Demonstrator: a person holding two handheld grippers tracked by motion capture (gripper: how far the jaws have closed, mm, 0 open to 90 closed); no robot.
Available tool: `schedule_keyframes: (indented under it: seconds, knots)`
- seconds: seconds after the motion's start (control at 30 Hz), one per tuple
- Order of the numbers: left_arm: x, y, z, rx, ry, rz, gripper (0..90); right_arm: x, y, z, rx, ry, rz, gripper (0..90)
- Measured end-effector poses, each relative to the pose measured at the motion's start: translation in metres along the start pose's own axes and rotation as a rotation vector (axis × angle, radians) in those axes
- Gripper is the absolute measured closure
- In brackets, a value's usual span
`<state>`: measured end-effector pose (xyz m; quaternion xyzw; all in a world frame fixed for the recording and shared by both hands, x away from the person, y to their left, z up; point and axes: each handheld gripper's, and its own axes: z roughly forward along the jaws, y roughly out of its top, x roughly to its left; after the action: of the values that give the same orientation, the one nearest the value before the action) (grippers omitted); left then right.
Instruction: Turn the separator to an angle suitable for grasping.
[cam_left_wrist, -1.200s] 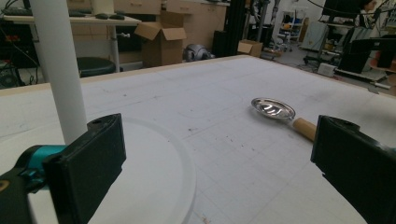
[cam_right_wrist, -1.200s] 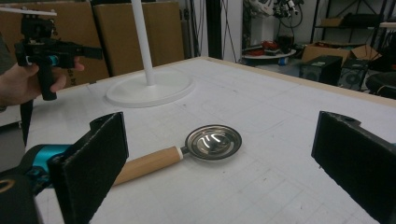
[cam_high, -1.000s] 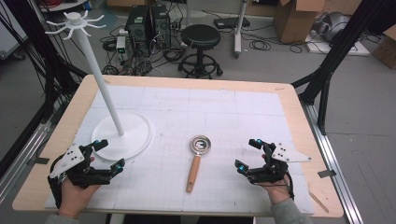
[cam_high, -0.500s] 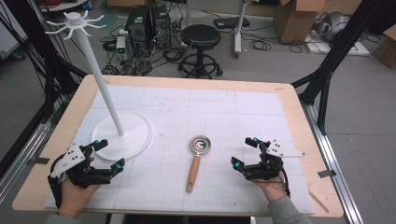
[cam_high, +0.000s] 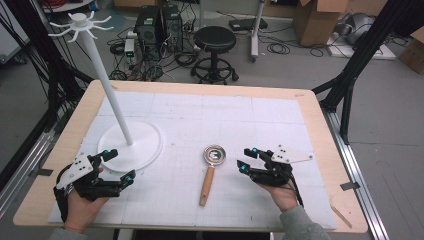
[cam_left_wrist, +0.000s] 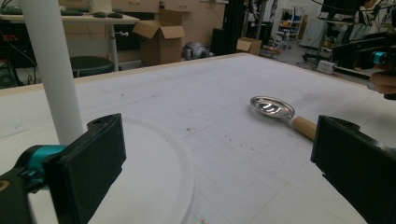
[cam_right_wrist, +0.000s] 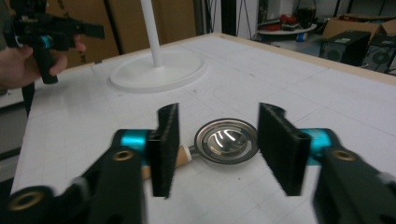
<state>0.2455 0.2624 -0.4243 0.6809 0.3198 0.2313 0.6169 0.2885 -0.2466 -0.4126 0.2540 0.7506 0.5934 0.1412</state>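
A metal spoon (cam_high: 214, 155) with a round bowl and a wooden handle (cam_high: 206, 182) lies flat near the table's front middle. My right gripper (cam_high: 245, 160) sits just right of the bowl and points at it. Its jaws have just been closing and stand half open with nothing between them. In the right gripper view the spoon's bowl (cam_right_wrist: 226, 140) lies just beyond the right gripper (cam_right_wrist: 219, 140). My left gripper (cam_high: 120, 164) rests open at the front left, against the rim of the white stand's base (cam_high: 145, 132). In the left gripper view the spoon (cam_left_wrist: 272, 106) lies ahead of the left gripper (cam_left_wrist: 219, 177).
A tall white pole (cam_high: 107, 95) rises from the round base to a ring of hooks (cam_high: 80, 22). The pole (cam_left_wrist: 51, 70) stands close in the left gripper view. A white gridded mat (cam_high: 250, 120) covers the wooden table. A stool (cam_high: 215, 40) and boxes stand beyond the far edge.
My right gripper has slid left toward the spoon's bowl and its jaws have narrowed. The left gripper and the spoon have stayed put.
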Motion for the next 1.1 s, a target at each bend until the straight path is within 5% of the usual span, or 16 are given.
schedule_keyframes:
  seconds: [0.33, 0.87, 1.1]
  knots:
    - [0.0, 0.0, 0.001, 0.009, 0.006, 0.0, 3.7, -0.002, 0.002, 0.02, 0.081, 0.017, -0.016, 88.9]
    - [0.001, -0.002, 0.002, 0.026, 0.015, 0.001, 3.7, 0.001, 0.005, 0.061, 0.176, 0.128, 0.005, 89.9]
    - [0.001, -0.002, 0.003, 0.031, 0.016, -0.001, 3.7, 0.001, 0.006, 0.077, 0.2, 0.138, 0.021, 89.9]
